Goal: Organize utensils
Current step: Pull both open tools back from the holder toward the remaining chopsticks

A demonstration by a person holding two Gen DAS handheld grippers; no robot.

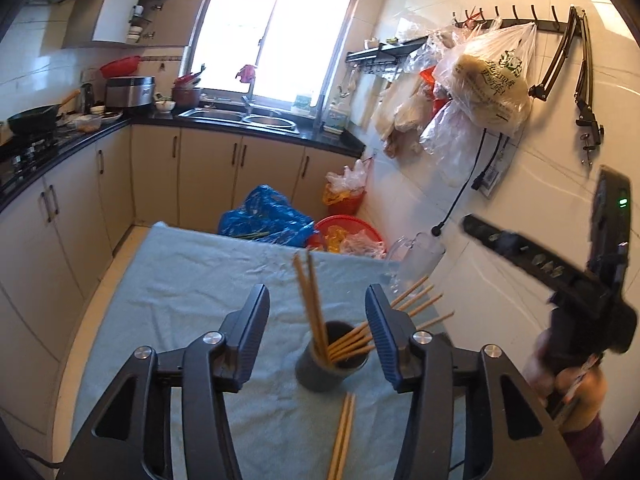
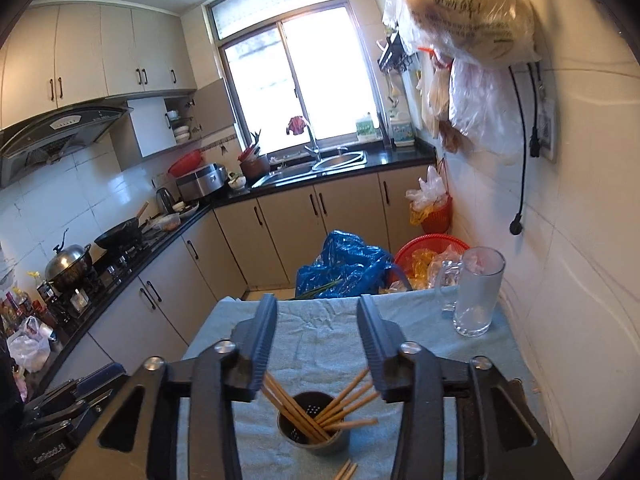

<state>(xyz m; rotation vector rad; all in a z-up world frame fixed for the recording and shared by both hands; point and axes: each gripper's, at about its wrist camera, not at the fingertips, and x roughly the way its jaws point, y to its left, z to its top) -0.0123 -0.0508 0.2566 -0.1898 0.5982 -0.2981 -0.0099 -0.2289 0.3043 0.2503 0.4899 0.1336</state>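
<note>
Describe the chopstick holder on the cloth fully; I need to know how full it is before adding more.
The chopstick holder is a dark grey round cup, probably plastic, with drain holes in its bottom. It stands upright on the light blue cloth. Several wooden chopsticks lean inside, fanned to both sides, with room left. Neither gripper touches it.

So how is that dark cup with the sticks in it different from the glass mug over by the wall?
The dark cup is opaque and short; the glass mug is clear and taller. The cup holds several chopsticks that lean out over its rim; the mug holds no chopsticks. The mug has a side handle; the cup shows none. The cup sits nearest the cameras, the mug at the far corner by the tiled wall. Both stand upright on the blue cloth.
</note>
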